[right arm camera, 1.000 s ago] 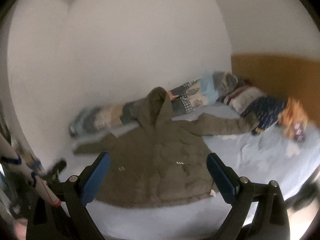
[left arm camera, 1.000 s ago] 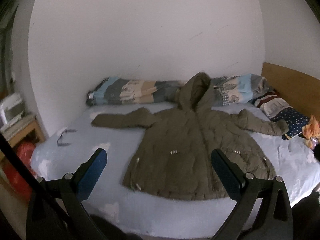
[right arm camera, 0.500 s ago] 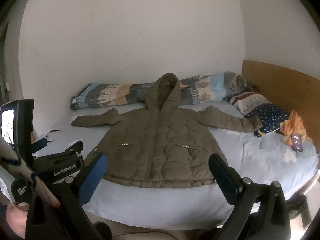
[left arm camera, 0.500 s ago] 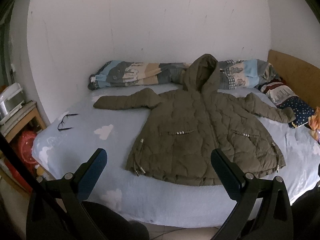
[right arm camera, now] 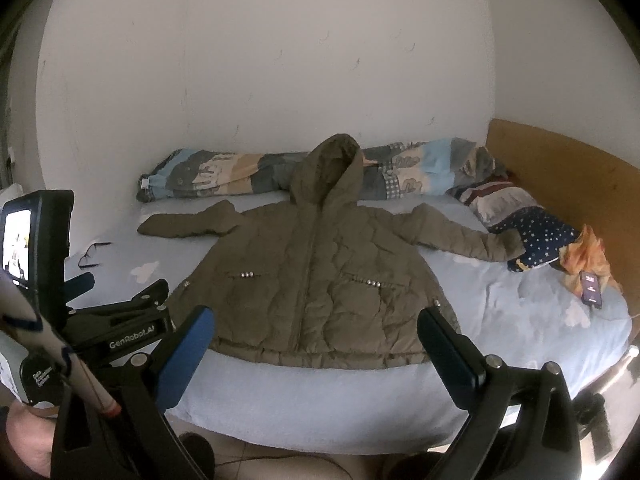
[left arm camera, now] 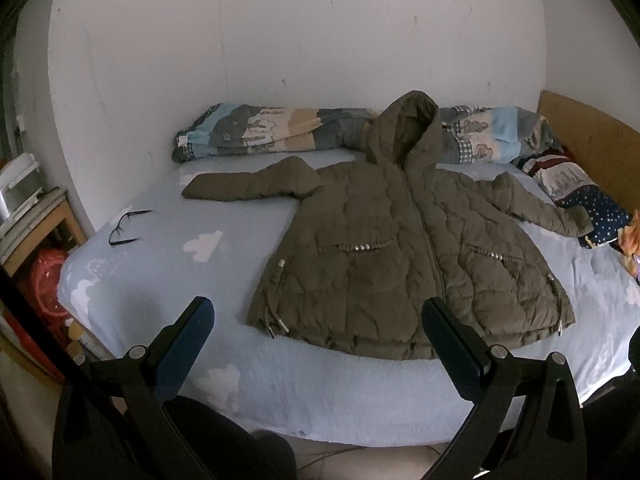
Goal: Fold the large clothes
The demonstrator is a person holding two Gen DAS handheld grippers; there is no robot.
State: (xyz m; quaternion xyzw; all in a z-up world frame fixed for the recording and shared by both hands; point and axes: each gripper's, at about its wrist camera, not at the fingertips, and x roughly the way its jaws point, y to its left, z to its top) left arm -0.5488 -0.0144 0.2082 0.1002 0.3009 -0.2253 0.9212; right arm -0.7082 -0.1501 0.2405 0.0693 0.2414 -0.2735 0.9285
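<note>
The puffy olive-green hooded coat (left arm camera: 404,248) lies flat on the pale blue bed (left arm camera: 168,280), hood far. Left claw (left arm camera: 320,344) and right claw (right arm camera: 316,340) both gape wide, holding nothing, near its bottom edge.

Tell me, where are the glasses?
In the left wrist view, the glasses lie on the blue bed sheet at the left, just below the coat's outstretched sleeve.

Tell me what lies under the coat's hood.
The hood rests on a rolled patterned quilt along the wall. The part of the quilt beneath it is covered and cannot be seen.
</note>
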